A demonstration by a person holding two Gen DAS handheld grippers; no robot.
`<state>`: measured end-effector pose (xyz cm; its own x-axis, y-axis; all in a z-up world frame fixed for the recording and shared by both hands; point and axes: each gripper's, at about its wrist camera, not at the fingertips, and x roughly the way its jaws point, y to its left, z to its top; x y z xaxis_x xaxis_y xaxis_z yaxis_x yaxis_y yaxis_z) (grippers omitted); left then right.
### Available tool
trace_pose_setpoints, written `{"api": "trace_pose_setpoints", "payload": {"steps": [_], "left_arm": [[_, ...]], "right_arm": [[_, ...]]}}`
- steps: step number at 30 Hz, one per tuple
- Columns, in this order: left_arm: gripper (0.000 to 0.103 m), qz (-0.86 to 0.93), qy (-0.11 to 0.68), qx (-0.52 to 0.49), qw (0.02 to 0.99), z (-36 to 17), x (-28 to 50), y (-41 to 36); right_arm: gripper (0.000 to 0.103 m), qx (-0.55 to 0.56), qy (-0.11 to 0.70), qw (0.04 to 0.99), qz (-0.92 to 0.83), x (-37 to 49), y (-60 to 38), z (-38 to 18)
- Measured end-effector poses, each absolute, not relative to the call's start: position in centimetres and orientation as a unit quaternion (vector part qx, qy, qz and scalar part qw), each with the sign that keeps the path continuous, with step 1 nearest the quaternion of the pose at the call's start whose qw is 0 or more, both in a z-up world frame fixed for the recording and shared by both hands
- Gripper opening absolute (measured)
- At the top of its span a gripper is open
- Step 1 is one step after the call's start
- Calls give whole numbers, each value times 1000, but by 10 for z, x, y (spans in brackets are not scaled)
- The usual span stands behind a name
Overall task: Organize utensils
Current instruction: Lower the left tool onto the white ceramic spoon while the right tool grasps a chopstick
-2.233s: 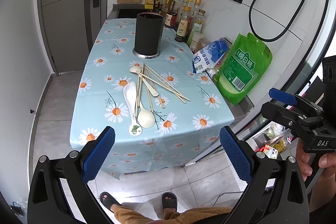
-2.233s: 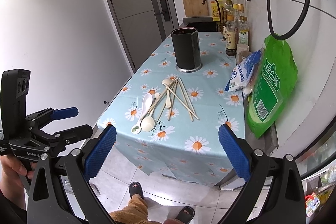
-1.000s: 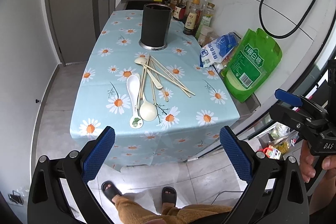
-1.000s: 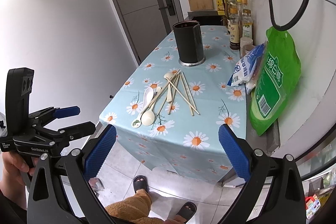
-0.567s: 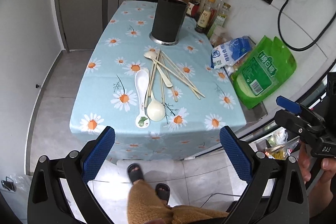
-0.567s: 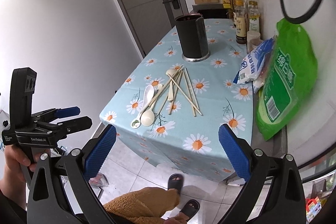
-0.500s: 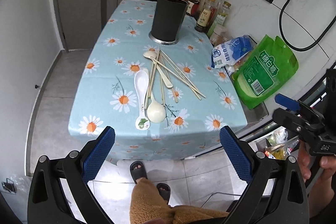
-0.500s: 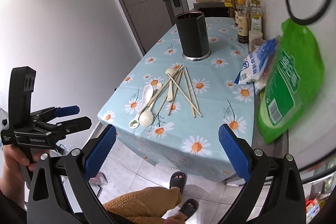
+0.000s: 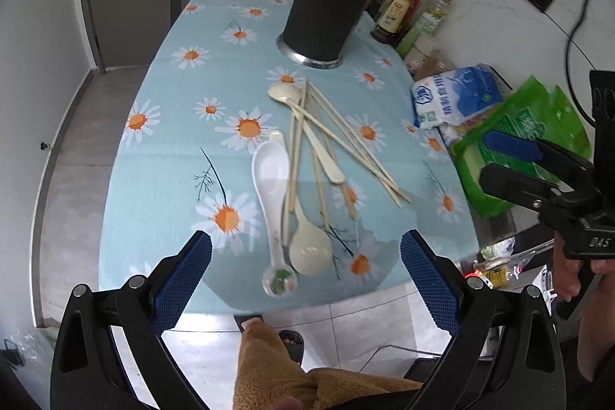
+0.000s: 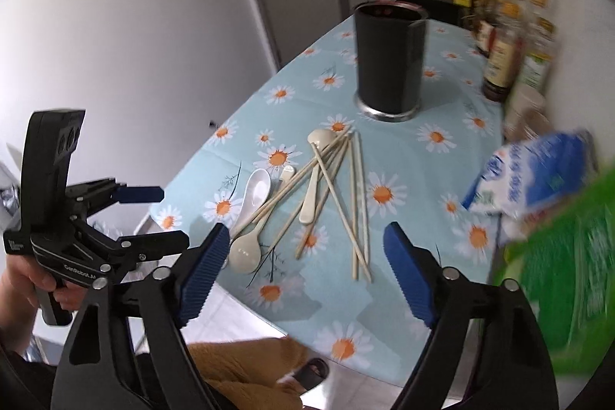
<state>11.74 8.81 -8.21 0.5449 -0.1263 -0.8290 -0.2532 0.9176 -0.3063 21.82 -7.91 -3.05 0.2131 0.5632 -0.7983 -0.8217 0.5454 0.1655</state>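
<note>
L to R across the bench (image 9: 165, 125), daisy cloth on top. L gripper (image 9: 305, 269) hangs over the near edge, fingers spread wide, nothing btwn them. Just ahead of it lies the utensil pile: white spoon (image 9: 270, 175) on the left, bowl toward the far side, handle end pointing back at the L fingers; cream spoon (image 9: 309, 244) beside it, bowl nearest the edge; chopsticks (image 9: 346, 148) fanned over and to the right, w/ a second cream spoon (image 9: 307, 129) under them. Long axes run mostly near-to-far, i.e. roughly along the way both grippers point, the fan splaying right. Black holder (image 9: 326, 6) stands upright beyond the pile, well apart from both grippers.

R gripper (image 10: 303, 271) sits off the near right corner, fingers closing but still apart, empty; the chopstick ends (image 10: 359, 256) lie just ahead btwn its pads in the right wrist view.

Judgement: spoons are nearer the L hand, chopsticks nearer the R. Either grab likely needs the fingers turned across the long axis, then a carry forward to the holder.
</note>
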Motion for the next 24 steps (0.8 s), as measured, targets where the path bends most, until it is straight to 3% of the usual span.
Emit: {"api": "trace_pose_setpoints", "payload": {"steps": [2,8,9,10,15,24], "left_arm": [[94,36,480,-210,851,-90,122,98],[87,22,497,-238,834,-113,139,122],[84,18,498,-243,832,-116,142,126],[81,15,499,-245,831,-118,144,128],[71,-2,510,-246,824,-129,154,134],[64,-14,520,-249,817,-145,169,148]], "right_arm": [[78,-163,447,749,460,231,-65,-43],[60,-218,488,705,467,266,-25,-81],[56,-223,492,698,470,270,-20,-85],[45,-233,498,692,468,274,-15,-91],[31,-280,527,652,469,288,8,-118],[14,-334,558,615,446,304,33,-143]]}}
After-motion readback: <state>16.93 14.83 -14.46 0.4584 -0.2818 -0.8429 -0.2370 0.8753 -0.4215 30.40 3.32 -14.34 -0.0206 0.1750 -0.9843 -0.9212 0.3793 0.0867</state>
